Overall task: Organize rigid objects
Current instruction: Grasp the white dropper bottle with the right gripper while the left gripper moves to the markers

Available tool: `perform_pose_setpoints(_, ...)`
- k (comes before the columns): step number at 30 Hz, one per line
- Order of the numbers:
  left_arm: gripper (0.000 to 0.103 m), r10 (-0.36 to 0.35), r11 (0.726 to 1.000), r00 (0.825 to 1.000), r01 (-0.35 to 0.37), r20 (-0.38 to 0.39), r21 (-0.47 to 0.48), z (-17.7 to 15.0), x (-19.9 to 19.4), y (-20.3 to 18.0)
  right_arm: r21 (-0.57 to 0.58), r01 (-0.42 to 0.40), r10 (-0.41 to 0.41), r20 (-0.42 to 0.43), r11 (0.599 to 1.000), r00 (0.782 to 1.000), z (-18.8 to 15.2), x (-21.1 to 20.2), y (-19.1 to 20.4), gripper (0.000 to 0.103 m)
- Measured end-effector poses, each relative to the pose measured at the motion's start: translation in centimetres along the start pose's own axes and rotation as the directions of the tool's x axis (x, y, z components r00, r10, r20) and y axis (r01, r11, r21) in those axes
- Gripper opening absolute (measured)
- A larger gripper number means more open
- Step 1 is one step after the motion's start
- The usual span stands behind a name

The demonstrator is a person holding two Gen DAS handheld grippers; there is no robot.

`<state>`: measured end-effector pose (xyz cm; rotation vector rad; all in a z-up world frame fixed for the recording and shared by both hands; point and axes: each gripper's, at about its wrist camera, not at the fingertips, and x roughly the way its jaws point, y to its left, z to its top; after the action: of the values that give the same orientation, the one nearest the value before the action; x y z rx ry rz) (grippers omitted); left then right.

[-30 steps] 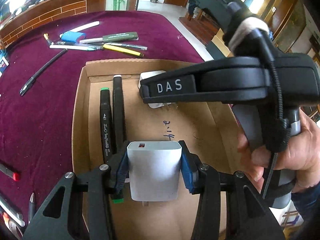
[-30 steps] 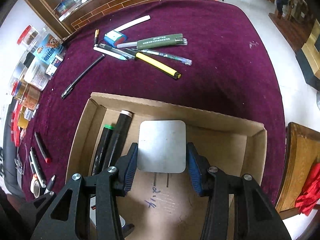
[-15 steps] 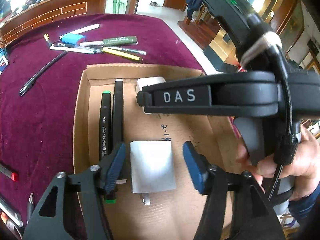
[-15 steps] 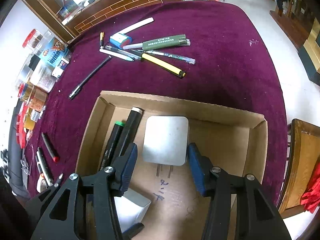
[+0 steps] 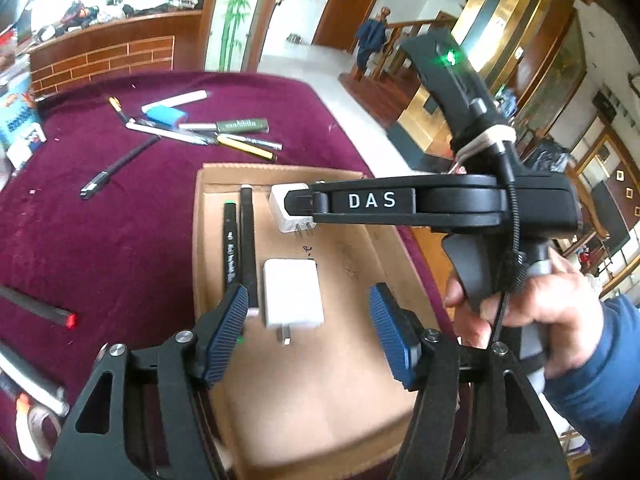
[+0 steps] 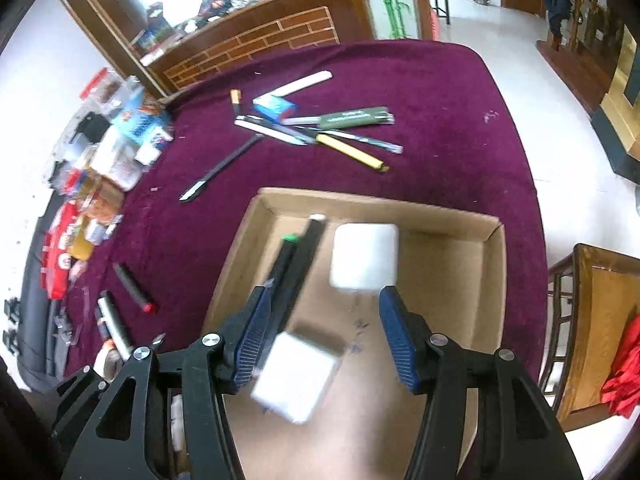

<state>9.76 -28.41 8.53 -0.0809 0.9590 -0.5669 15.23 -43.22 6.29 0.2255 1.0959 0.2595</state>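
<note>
Cardboard tray (image 5: 208, 240) as landmark: two white chargers lie flat inside, near one (image 5: 292, 294) just beside the black markers (image 5: 248, 248), far one (image 6: 364, 256) toward its back wall. Left gripper (image 5: 304, 332) and right gripper (image 6: 322, 330) gape empty above, apparently releases. Loose pens (image 6: 352, 152) wait beyond.

Maroon-clothed table (image 6: 440, 128): cardboard box (image 6: 494, 280), loose pens (image 6: 320, 132), jars along left edge (image 6: 116, 160).
</note>
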Motion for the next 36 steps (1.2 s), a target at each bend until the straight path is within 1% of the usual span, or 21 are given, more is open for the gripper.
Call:
perform_pose_setpoints(5,0.062,0.025,1.000,0.998,-0.025,0.051,0.003,-2.1,-5.2,1.5,0.006,-0.078,0.077,0.015,0.997,0.997,-2.0,-1.6,3.0,0.051)
perform_pose_setpoints(9,0.064,0.073,0.997,0.994,-0.070,0.083,-0.033,-4.7,-9.6,4.0,-0.003,-0.154,0.154,0.009,0.988,0.988,-4.0,-1.9,6.4,0.051)
perform_pose_setpoints(12,0.065,0.120,0.991,0.988,-0.114,0.101,-0.069,-7.0,-12.3,6.1,-0.021,-0.202,0.201,-0.013,0.979,0.979,-4.9,-1.3,9.6,0.051)
perform_pose_setpoints(16,0.065,0.179,0.979,0.979,-0.167,0.093,-0.117,-10.0,-14.6,8.7,-0.051,-0.254,0.250,-0.074,0.966,0.965,-5.6,0.6,14.3,0.051)
perform_pose_setpoints(19,0.065,0.201,0.972,0.975,-0.186,0.098,-0.145,-11.9,-16.4,10.0,-0.068,-0.265,0.257,-0.112,0.962,0.960,-6.3,2.0,17.1,0.051)
perform_pose_setpoints(22,0.065,0.218,0.967,0.970,-0.200,0.110,-0.160,-13.2,-18.0,11.1,-0.076,-0.255,0.242,-0.147,0.964,0.959,-7.2,3.3,19.1,0.051)
perform_pose_setpoints(26,0.065,0.247,0.958,0.963,-0.226,0.109,-0.176,-14.6,-19.4,12.5,-0.102,-0.197,0.177,-0.181,0.975,0.967,-8.1,4.9,20.3,0.051)
perform_pose_setpoints(31,0.065,0.260,0.950,0.960,-0.235,0.102,-0.207,-16.9,-20.9,14.3,-0.101,-0.100,0.079,-0.193,0.990,0.978,-8.8,5.8,19.3,0.051)
perform_pose_setpoints(33,0.065,0.266,0.945,0.960,-0.241,0.090,-0.221,-18.0,-21.2,15.1,-0.106,-0.058,0.035,-0.207,0.993,0.978,-8.8,6.1,18.7,0.051)
perform_pose_setpoints(36,0.065,0.250,0.941,0.966,-0.227,0.066,-0.252,-18.9,-20.8,16.2,-0.089,-0.008,-0.011,-0.215,0.996,0.977,-9.0,6.5,17.3,0.051)
